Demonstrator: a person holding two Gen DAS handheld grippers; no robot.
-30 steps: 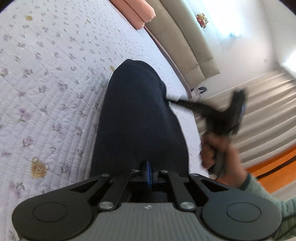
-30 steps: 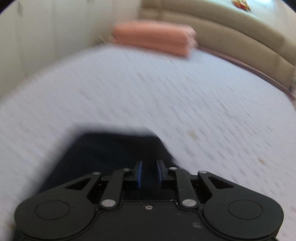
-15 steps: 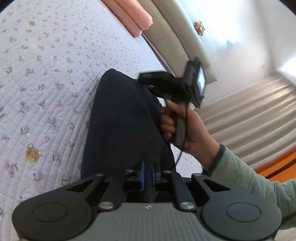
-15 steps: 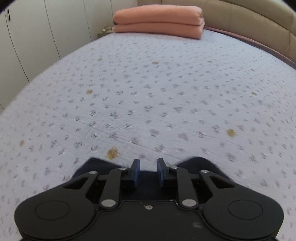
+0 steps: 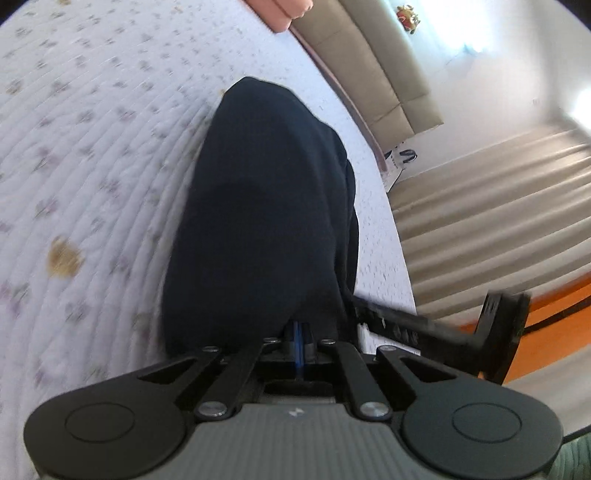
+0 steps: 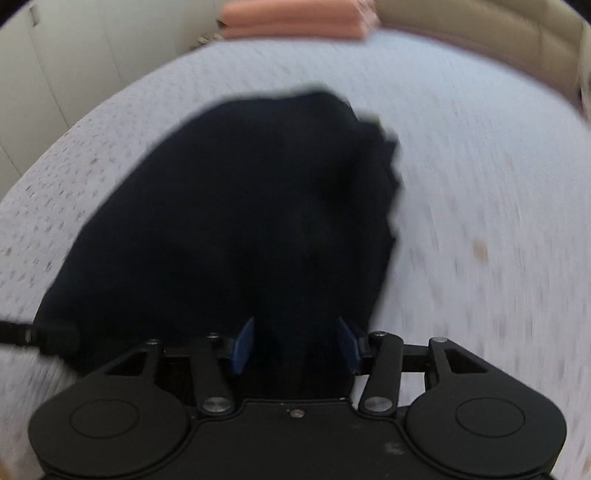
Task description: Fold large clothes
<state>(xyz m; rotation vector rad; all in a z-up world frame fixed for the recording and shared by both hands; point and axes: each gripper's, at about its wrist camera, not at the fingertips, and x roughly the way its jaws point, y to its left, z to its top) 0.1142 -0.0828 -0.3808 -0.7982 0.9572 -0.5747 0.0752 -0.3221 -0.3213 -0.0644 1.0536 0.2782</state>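
Note:
A dark navy garment point(image 5: 266, 206) lies folded in a long strip on the quilted floral bedspread point(image 5: 85, 155). My left gripper point(image 5: 300, 341) is shut on the garment's near edge. In the right wrist view the garment point(image 6: 236, 221) fills the middle, with stacked layers along its right side. My right gripper point(image 6: 295, 345) is open, its blue pads on either side of the garment's near edge. The right gripper also shows in the left wrist view point(image 5: 424, 325), low at the right next to the garment. The right wrist view is blurred by motion.
A folded pink blanket point(image 6: 295, 20) lies at the far end of the bed by the beige headboard point(image 5: 373, 70). White cabinet doors point(image 6: 48, 74) stand to the left. Curtains point(image 5: 491, 206) and an orange floor strip point(image 5: 554, 314) lie past the bed's right edge.
My right gripper has come back from the garment's far end to its near edge and opened wider. The left gripper has closed on the edge, and the garment's near part is raised.

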